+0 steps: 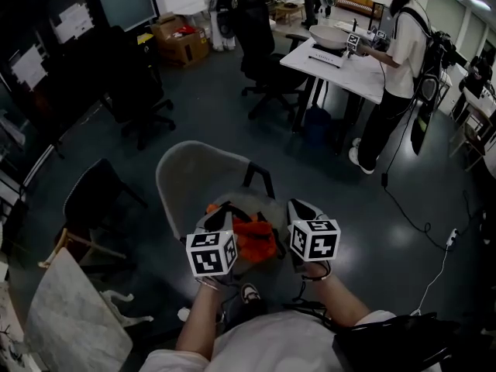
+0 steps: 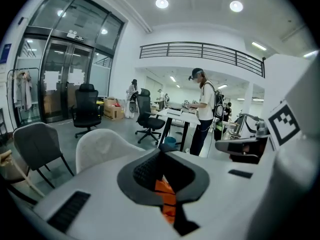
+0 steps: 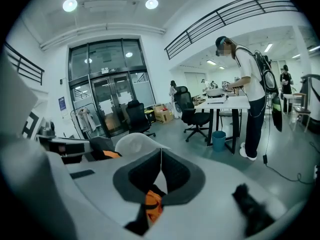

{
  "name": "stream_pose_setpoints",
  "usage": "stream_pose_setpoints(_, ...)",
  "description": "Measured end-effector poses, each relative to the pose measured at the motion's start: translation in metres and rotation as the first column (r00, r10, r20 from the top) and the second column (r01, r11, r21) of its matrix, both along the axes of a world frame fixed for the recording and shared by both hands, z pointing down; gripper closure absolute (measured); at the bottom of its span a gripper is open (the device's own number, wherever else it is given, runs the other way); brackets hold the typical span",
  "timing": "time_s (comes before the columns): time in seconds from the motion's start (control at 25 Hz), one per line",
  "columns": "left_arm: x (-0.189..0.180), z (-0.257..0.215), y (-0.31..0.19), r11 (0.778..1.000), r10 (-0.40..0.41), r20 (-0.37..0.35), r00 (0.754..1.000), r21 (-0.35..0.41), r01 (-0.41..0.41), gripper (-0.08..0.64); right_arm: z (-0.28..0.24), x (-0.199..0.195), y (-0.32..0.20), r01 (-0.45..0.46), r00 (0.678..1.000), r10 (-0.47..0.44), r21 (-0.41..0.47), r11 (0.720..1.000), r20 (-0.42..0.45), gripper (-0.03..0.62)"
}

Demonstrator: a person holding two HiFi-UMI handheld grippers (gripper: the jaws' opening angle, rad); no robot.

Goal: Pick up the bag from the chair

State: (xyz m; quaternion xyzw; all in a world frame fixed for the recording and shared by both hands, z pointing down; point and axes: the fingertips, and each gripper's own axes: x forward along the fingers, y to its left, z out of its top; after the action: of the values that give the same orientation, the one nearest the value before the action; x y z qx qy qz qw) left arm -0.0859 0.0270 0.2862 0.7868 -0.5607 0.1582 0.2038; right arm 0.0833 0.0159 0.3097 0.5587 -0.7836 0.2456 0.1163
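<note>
Between the two sets of fingers hangs the orange bag (image 1: pixel 252 239), its crumpled fabric and black straps (image 1: pixel 273 235) bunched in the gap from one gripper to the other. The left gripper (image 1: pixel 222 214) has its fingers closed. In the left gripper view the dark pads meet at the tips, and orange fabric with a black strap is pinched just below that meeting line (image 2: pixel 165 199). The right gripper (image 1: pixel 298 208) is closed as well. In the right gripper view its pads press together along a thin seam, with a fold of orange and a black strap caught at their lower end (image 3: pixel 151 204). Both grippers point forward and somewhat downward, side by side, each near one edge of the bag. Directly beneath and just beyond the fingers sits the pale grey shell chair (image 1: pixel 194 177), its curved backrest rising past the fingertips. Whether the bag is clear of the seat cannot be told from these views. Well beyond the fingers, a black office chair (image 1: pixel 260 45) stands on the dark floor beside a white tabletop (image 1: pixel 341 72). A person (image 1: pixel 395 60) stands working at that tabletop, and a cardboard box (image 1: pixel 182 41) lies farther off to the left.
</note>
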Motion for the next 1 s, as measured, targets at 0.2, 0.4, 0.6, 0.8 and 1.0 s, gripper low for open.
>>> stream_pose_setpoints(0.2,0.013,-0.011,0.019,0.999,-0.032,0.005,0.999,0.025,0.032,0.541,-0.004,0.028,0.026,-0.004,1.000,0.004,0.011,1.000,0.016,0.560)
stream_pose_setpoints(0.4,0.028,-0.021,0.040,0.996,-0.080,-0.015,0.997,0.043,0.081,0.543,-0.004,0.053,0.054,0.006,1.000,-0.007,0.013,1.000,0.022,0.560)
stream_pose_setpoints(0.6,0.058,-0.030,0.068,0.995,-0.081,-0.006,0.997,0.058,0.081,0.543,-0.010,0.075,0.079,0.020,0.999,-0.021,0.022,1.000,0.032,0.560)
stream_pose_setpoints(0.8,0.092,-0.033,0.098,0.995,-0.078,-0.028,0.997,0.056,0.079,0.542,-0.019,0.104,0.106,0.013,1.000,-0.012,0.049,0.999,-0.021,0.560)
stream_pose_setpoints(1.0,0.121,-0.042,0.111,0.997,-0.046,-0.041,0.998,0.067,0.048,0.542,-0.029,0.128,0.124,-0.011,1.000,0.010,0.060,0.998,0.011,0.560)
